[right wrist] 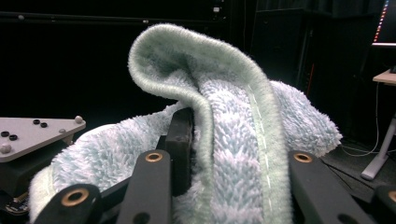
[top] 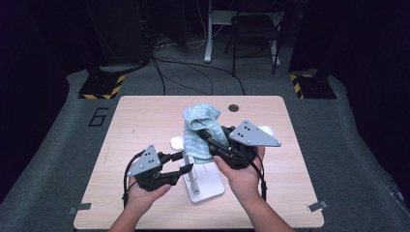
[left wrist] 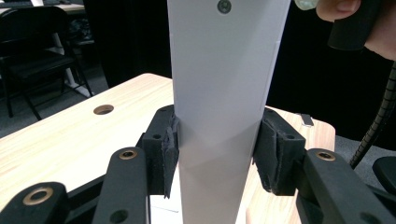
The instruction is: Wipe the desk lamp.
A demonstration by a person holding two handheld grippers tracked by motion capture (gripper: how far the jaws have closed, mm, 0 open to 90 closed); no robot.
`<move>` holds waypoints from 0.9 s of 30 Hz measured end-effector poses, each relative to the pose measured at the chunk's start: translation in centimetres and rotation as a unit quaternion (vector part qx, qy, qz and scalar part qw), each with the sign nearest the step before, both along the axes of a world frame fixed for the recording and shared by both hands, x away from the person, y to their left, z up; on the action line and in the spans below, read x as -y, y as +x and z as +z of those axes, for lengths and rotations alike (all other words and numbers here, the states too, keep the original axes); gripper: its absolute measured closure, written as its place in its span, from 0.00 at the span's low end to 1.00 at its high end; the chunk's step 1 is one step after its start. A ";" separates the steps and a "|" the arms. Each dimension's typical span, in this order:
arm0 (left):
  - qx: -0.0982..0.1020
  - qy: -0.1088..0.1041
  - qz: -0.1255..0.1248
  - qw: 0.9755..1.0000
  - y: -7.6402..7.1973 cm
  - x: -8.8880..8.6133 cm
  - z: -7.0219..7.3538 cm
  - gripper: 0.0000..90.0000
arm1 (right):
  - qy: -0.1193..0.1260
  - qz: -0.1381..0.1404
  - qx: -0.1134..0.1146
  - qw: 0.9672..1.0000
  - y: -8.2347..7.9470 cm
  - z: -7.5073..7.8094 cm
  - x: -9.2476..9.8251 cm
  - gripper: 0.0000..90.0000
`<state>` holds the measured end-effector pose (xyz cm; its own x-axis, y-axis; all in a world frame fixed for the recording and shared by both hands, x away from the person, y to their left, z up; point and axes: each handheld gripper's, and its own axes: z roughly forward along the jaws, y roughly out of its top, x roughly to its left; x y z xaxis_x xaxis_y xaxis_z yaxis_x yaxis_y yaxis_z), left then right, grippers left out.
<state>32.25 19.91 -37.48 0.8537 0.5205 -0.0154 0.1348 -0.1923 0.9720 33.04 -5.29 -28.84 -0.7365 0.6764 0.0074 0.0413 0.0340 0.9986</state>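
A light wood-grain tabletop with rounded corners stands on grey carpet, its bare surface pale under the room's dim light. Near its middle rests a white stand, its flat base lying directly on the wood and its upright post rising from it. At twelve o'clock from the stand, near the far edge, sits a round cable hole. Small metal clips mark the near corners at seven and five o'clock.
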 end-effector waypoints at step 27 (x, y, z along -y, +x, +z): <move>-0.003 -0.002 -0.001 1.000 -0.1 0.0 0.0 0.59 | 0.048 -0.124 -0.036 0.990 1.2 -3.4 11.7 0.75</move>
